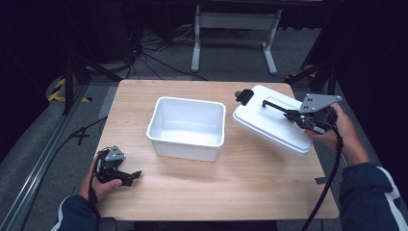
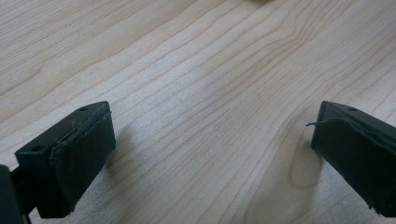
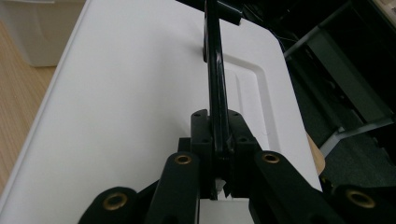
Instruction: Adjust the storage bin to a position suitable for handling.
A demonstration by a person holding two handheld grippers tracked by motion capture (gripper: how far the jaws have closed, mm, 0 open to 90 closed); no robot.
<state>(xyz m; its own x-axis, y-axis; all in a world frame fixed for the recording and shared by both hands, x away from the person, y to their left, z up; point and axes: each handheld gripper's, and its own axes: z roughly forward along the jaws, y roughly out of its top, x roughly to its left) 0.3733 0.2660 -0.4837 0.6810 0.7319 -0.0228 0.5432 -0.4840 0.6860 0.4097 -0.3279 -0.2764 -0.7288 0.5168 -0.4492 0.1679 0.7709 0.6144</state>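
The white rectangular plastic lid (image 1: 274,122) is hanging tilted from your right gripper (image 1: 291,114), whose jaws are clamping its thin black handle (image 3: 215,93), as the right gripper view is showing close up. Left of it, the open white plastic tub (image 1: 187,126) is sitting. Your left gripper (image 2: 210,154) is resting wide, gripping nothing, over the bare pale wooden table (image 2: 196,84).

High view overlooks table (image 1: 250,192), gripper views close-up

I count one white plastic bin (image 1: 186,127) at the table's middle, one white lid (image 1: 272,120) to its right with one black handle (image 3: 215,84), and my two grippers: left (image 1: 130,177), right (image 1: 290,115).
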